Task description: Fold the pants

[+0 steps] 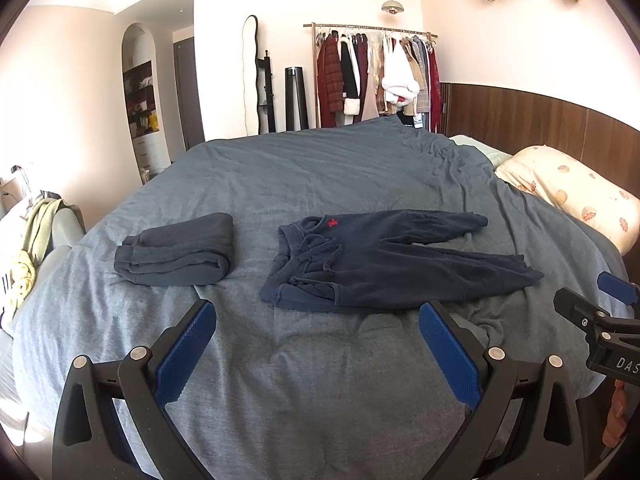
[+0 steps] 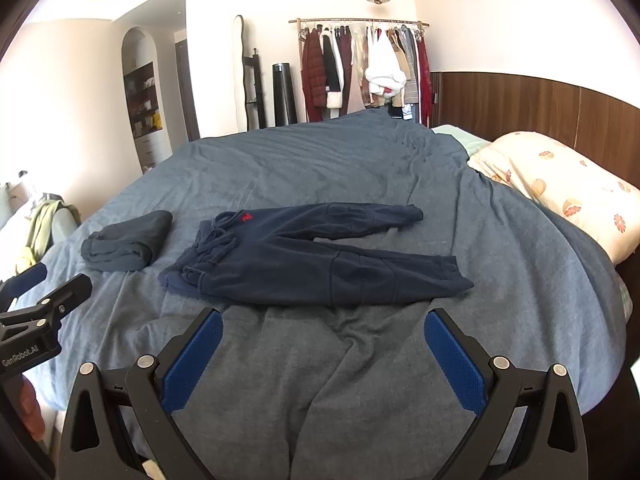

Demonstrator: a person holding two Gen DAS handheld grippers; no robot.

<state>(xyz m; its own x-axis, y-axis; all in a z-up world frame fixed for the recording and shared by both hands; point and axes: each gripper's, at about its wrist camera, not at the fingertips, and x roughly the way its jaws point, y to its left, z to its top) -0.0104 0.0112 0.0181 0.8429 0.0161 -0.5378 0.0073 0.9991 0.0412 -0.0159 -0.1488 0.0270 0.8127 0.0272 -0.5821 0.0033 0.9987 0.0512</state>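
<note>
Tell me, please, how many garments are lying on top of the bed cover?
2: navy drawstring pants spread flat mid-bed, and a folded dark garment just to their left. More may lie off the bed's edges.

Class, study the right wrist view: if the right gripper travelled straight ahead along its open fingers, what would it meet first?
Probably the grey-blue bed cover, then the nearer leg of the spread navy sweatpants; the right gripper is open, and depth is uncertain.

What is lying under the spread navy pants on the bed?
The navy pants lie flat on the grey-blue blanket, which shows all around them. Whatever is beneath the blanket is covered and cannot be seen.
</note>
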